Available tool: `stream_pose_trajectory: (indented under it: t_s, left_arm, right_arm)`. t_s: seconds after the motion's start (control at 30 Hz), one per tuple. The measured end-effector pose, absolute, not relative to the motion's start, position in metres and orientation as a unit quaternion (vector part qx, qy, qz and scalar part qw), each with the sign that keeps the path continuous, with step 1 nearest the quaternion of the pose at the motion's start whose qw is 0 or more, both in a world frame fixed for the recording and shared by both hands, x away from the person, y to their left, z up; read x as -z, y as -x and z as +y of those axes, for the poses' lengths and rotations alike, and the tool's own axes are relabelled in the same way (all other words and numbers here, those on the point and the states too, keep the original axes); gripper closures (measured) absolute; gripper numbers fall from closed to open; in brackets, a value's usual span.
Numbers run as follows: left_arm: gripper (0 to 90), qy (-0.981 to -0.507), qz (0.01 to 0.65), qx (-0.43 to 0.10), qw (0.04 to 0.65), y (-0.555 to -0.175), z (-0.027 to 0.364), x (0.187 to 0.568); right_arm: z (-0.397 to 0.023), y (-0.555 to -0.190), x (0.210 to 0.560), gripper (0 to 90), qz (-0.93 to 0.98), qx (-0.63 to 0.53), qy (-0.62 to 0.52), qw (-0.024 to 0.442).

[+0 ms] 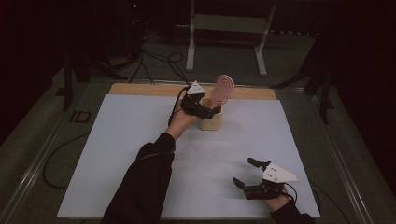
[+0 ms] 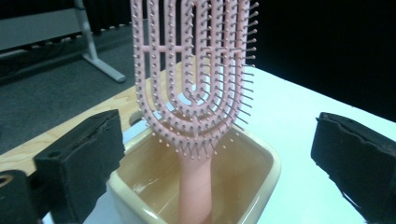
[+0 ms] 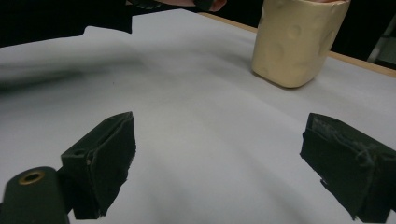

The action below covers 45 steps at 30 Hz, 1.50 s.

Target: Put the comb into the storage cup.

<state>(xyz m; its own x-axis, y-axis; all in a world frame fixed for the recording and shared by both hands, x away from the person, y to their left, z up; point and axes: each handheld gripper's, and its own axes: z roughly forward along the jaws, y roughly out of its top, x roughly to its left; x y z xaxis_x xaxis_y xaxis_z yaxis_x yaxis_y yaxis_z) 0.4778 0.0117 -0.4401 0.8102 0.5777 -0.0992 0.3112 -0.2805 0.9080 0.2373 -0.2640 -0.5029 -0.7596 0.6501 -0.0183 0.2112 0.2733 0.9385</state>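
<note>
A pink vented hairbrush (image 1: 223,88) stands handle-down in a cream square cup (image 1: 211,122) near the back middle of the white table. In the left gripper view the hairbrush (image 2: 196,79) rises out of the cup (image 2: 261,172), bristles facing the camera, its handle resting inside. My left gripper (image 1: 205,108) hovers right at the cup's near rim, jaws wide open on either side and holding nothing. My right gripper (image 1: 246,172) rests open low over the table at the front right; its view shows the cup (image 3: 295,42) farther off.
The white table sheet (image 1: 116,140) lies over a wooden board (image 1: 140,88) whose strip shows at the back edge. A white metal frame (image 1: 227,28) and loose cables (image 1: 154,60) sit on the floor beyond the table. A dark sleeve (image 1: 144,182) reaches across the table's middle.
</note>
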Motion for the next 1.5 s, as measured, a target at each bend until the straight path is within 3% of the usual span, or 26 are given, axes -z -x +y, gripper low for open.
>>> stream_pose_trajectory:
  t_s: [0.87, 1.5]
  left_arm:
    - [0.0, -0.817, 0.257, -0.077, 0.51, -0.457, 0.035, 0.418]
    - [0.0, -0.828, 0.243, -0.082, 0.499, -0.43, 0.069, 0.412]
  right_arm:
    - [-0.266, -0.238, 0.504, 10.0, 0.771, -0.531, -0.282, 0.211]
    - [-0.264, -0.238, 0.503, 10.0, 0.772, -0.528, -0.282, 0.212]
